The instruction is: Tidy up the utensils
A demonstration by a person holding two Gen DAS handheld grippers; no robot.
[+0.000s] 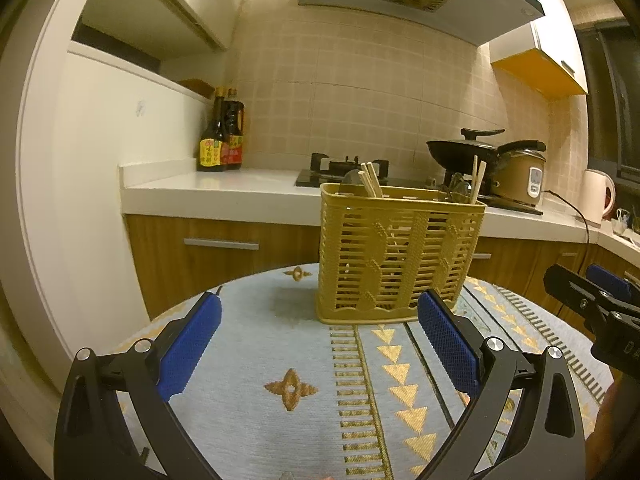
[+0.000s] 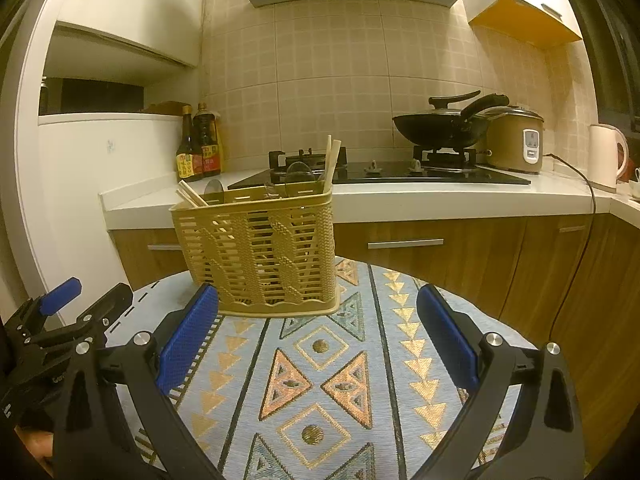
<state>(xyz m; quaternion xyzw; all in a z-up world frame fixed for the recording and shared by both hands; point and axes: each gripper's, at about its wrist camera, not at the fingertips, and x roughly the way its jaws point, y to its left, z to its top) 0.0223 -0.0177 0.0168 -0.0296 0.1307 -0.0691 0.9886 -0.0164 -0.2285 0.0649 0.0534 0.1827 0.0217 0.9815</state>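
Two grippers face a yellow slatted basket (image 1: pixel 400 256) that stands upright on the far half of a round desk (image 2: pixel 320 380). The left gripper (image 1: pixel 320 344) is spread wide and holds nothing; the right gripper (image 2: pixel 320 344) is likewise spread and empty. Each hangs low over the cloth, just short of the basket. The utensils already stand in the basket: chopsticks (image 1: pixel 372 180) lean at its left end, a second pair (image 1: pixel 478 180) rises at its right end, and dark spoon-like shapes show between them, too dim to name. No loose utensil lies on the visible cloth, so the sorting appears close to done.

For any further regrouping, one gripper would best steady the basket wall while the other pinches a chopstick near its top and lifts it straight up; the light basket may tip or slide on the cloth.

The desk carries a pale blue cloth woven with gold triangles and diamonds. Behind it runs a white kitchen counter (image 2: pixel 440 196) over wood drawers, with sauce bottles (image 2: pixel 198 144), a gas hob, a lidded wok (image 2: pixel 440 126), a rice cooker (image 2: pixel 516 140) and a white kettle (image 2: pixel 608 156), under a range hood.
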